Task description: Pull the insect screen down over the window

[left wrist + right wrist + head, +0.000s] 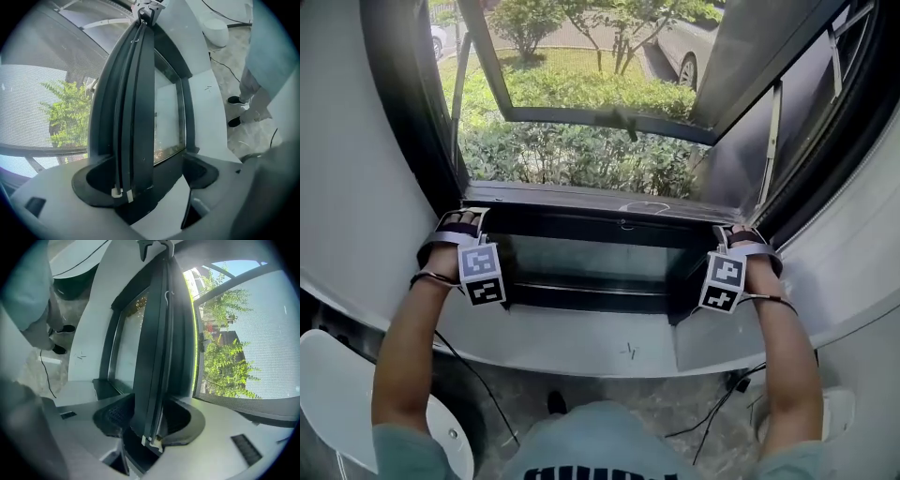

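- The left gripper sits at the left end of the window, its marker cube facing up. In the left gripper view, the left gripper has its jaws clenched on the end of a dark pull bar, with one dark pad pressed against each side.
- The pull bar runs level across the window opening from one gripper to the other. It is low down, just above a fixed lower glass pane and a white sill.
- The insect screen is attached to this bar. Its fine grey mesh stretches away on the outdoor side.
- Beyond the mesh are green shrubs and a window sash swung outward.
- The right gripper sits at the right end of the bar, with its marker cube also facing up. In the right gripper view, the right gripper has its jaws clamped on the bar, and the mesh fills the right side.
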`<state>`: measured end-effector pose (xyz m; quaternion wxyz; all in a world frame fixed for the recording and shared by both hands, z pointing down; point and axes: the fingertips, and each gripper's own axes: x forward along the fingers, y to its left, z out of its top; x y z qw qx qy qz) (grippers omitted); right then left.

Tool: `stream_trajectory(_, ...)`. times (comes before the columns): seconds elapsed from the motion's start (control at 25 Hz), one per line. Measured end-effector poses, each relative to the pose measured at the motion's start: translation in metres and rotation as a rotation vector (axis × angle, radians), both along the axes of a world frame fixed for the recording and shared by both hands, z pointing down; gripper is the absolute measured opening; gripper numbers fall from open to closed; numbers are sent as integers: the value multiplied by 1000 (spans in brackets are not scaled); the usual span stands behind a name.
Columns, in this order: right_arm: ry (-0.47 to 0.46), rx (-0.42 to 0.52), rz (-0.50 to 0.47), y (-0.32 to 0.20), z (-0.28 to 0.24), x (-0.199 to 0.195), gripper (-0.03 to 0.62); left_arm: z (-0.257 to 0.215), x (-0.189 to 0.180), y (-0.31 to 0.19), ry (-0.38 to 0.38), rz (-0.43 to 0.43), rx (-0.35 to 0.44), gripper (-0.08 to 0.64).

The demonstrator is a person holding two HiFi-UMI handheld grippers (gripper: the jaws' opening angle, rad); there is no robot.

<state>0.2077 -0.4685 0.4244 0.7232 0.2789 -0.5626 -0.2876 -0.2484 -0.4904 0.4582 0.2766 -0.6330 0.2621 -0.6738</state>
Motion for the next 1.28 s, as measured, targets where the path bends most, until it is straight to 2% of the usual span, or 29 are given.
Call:
stream_trajectory(0.24,-30,-13,5,3,0,-1,186,-1,0,4,-8,1,-42,433)
stream_trajectory(0.36,-56,19,10,2,1,-1,186,-1,-1,2,-19,7,-28,433)
stream_trajectory(0.72,-70,213,-11,-14,10,0,183,6,0,-14,21,1,124,433)
stream_trajectory(0.76,-69,249,-11,-16,12,0,209,6,0,-16,26,1,140,433)
stream_trajectory(0.92,-87,359,-3,-21,2,-1,148,-1,3,-22,47,-17,175,422)
stream_trajectory(1.16,-59,321,-25,-19,-3,0,144,0,7,-18,149,-59,202,423)
stream_trajectory(1.28,-79,331,-9,-19,-8,-1,144,0,8,-17,189,-82,204,423)
